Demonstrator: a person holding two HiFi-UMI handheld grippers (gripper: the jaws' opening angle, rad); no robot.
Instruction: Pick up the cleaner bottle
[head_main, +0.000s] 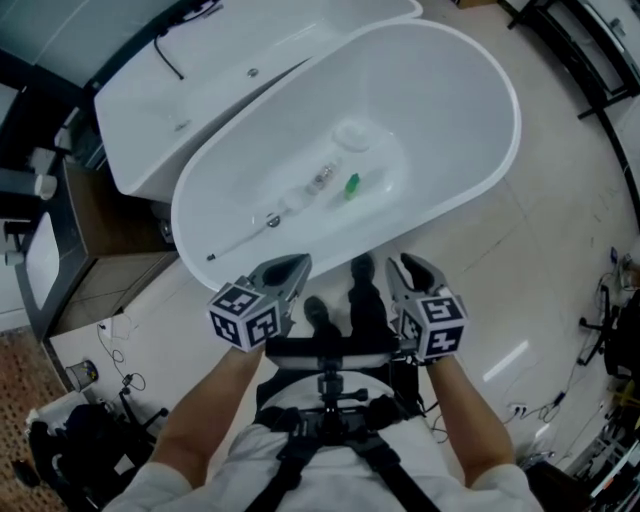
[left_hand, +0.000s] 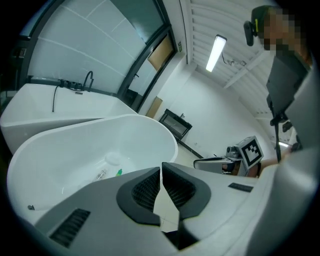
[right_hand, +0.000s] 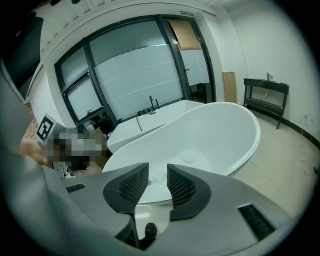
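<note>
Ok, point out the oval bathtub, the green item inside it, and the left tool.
oval bathtub (head_main: 460, 100), head view, bare inner wall.
green item (head_main: 352, 185), head view, its middle, lying on the tub floor.
left tool (left_hand: 161, 168), left gripper view, where the shut fingertips meet.

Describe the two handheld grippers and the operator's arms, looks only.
The left gripper and right gripper have grey moulded bodies and curved jaws with black ribbed pads. Each carries a white cube printed with black square markers. The person wears white short sleeves and a black chest harness.
</note>
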